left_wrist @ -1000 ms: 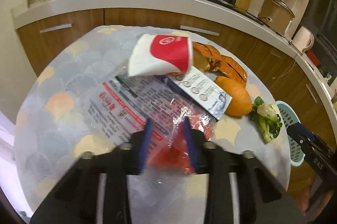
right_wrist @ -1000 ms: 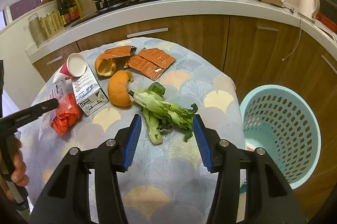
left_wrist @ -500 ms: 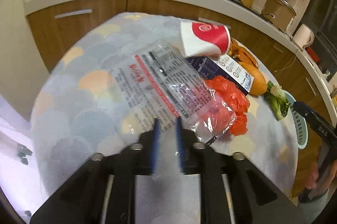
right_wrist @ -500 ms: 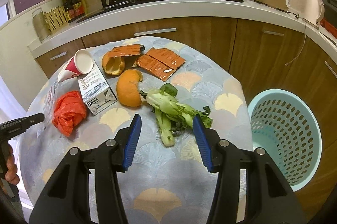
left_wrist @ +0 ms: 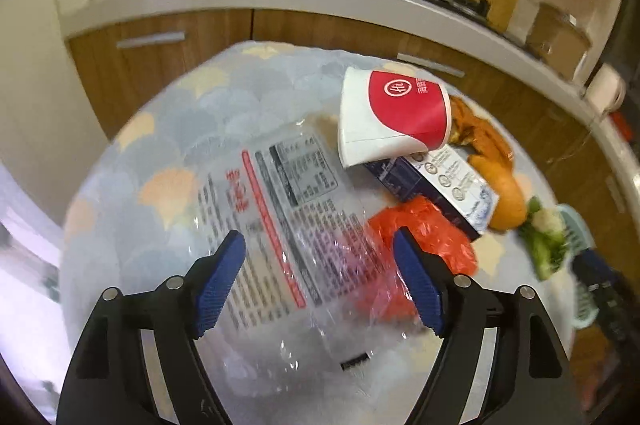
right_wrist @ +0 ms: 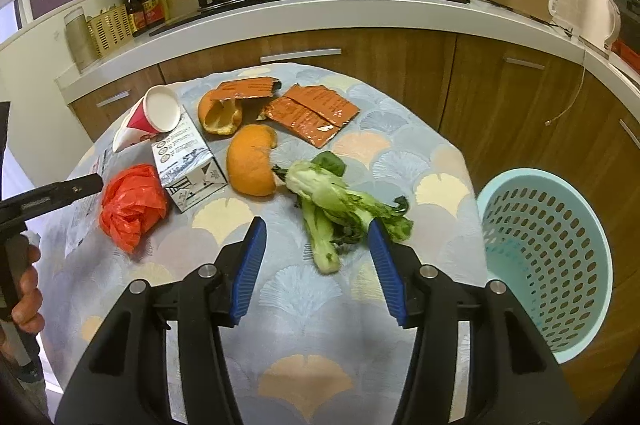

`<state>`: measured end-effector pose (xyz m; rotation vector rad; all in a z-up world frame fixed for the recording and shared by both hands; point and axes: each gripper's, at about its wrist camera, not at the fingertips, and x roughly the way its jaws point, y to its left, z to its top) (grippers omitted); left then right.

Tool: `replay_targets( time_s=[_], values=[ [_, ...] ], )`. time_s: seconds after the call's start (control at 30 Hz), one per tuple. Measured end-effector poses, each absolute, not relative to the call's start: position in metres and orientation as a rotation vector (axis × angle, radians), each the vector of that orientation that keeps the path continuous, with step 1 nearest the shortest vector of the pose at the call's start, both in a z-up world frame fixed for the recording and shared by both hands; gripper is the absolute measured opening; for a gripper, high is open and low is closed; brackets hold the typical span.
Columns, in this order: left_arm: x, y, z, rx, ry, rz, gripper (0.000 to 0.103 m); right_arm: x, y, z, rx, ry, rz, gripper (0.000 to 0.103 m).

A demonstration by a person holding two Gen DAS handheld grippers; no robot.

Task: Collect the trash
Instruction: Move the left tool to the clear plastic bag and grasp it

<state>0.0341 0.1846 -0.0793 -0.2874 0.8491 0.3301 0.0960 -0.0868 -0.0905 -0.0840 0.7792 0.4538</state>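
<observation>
At the table's left edge, the left gripper hangs with its jaws spread wide over a clear printed plastic wrapper, gripping nothing. Just right lie a crumpled red bag, a tipped paper cup and a small carton. Orange peels and bok choy follow, the right gripper spread and empty above the greens. A pale blue basket stands at far right, beside the table.

left gripper: black frame, blue ribbed pads, silver round screws | right gripper: same black frame, blue pads, silver screws | left hand: bare skin, on black handle
</observation>
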Motion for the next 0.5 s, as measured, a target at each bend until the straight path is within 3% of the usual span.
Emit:
replay_targets(
  time_s=[0.43, 0.5],
  values=[
    [-0.021, 0.221, -0.085, -0.262, 0.896, 0.401, 0.075, 0.101, -0.094, -0.099, -0.026, 0.807, 0.47, 0.051],
    [-0.023, 0.223, -0.086, -0.273, 0.9, 0.38, 0.079, 0.099, -0.091, -0.099, -0.031, 0.805, 0.475, 0.051]
  ],
)
